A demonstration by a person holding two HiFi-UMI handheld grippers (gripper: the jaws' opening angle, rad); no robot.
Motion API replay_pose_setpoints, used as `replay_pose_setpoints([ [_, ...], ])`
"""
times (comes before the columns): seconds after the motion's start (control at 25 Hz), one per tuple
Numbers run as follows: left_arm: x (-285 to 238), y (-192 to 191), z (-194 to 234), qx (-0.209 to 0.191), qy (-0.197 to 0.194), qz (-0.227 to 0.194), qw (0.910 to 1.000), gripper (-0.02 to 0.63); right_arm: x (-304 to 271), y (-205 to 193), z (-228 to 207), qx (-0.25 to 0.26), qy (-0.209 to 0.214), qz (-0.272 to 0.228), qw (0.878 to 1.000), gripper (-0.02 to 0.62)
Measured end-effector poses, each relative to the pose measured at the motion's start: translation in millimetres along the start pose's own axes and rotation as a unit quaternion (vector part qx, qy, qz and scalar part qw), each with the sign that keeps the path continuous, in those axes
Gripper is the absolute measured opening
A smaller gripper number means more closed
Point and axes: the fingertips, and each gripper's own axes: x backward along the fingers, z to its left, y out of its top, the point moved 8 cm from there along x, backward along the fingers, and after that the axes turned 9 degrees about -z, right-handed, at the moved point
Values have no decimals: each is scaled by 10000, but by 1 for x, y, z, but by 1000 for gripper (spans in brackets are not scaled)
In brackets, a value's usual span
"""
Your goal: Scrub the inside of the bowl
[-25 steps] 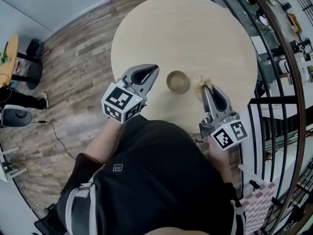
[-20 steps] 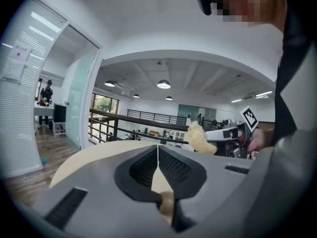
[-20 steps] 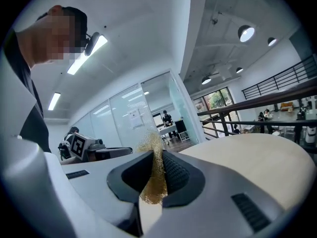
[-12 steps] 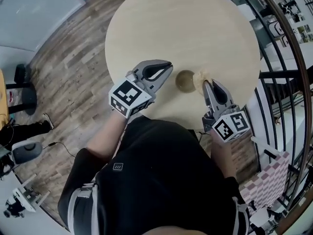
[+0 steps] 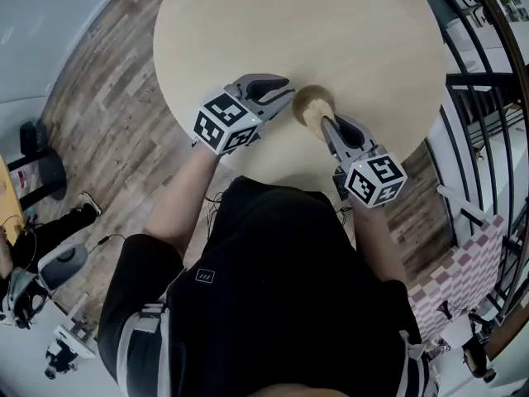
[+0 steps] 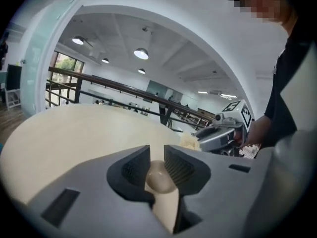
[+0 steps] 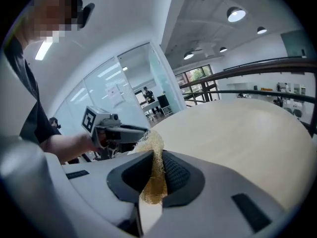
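The round pale wooden desk [image 5: 331, 23] stands on a plank floor [image 5: 107, 98], with a dark railing [image 5: 488, 81] curving past its right edge. A person in a black shirt [image 5: 273, 288] stands at the near edge and reaches over it with both arms.

The left gripper [image 5: 288, 96] lies low over the desk, inside the near edge, pointing right and slightly down, with its marker cube [image 5: 225, 122] toward the person. Its jaws have just been opening and now stand a little apart. In the left gripper view, a rounded part of the bowl shows in the narrow gap between the ribbed pads. Whether the pads touch it cannot be told.

The right gripper [image 5: 324, 122] comes in from the right of the near edge and points up and to the left across the desk. Its tips meet the bowl from the side opposite the left gripper. Its jaws are closed on a straw-coloured fibre scrubber [image 7: 154, 167], which is pinched between the pads and sticks out past the tips.

The bowl [image 5: 309, 102] is small and tan. It sits upright on the desk between the middle and the near edge, directly between the two gripper tips. In the head view the scrubber's free end is at the bowl's near rim. That view does not show whether it reaches inside.
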Motion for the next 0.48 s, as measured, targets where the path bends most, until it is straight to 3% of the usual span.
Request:
replay_pose_setpoints([
  [0.16, -24, -30, 10, 53, 36, 544, 9985, 80, -25, -30, -14, 548, 81, 665, 9963, 58],
  [0.28, -39, -51, 25, 158, 206, 939, 9952, 80, -36, -52, -16, 1420, 228, 1307, 9809, 58],
  [0.4, -49, -63, 31, 345, 209, 1178, 9922, 80, -40, -64, -16, 1836, 298, 1528, 9706, 58],
  [0.48, -56, -67, 29, 262, 112, 1407, 9896, 80, -45, -69, -17, 1988, 342, 1585, 9665, 58],
])
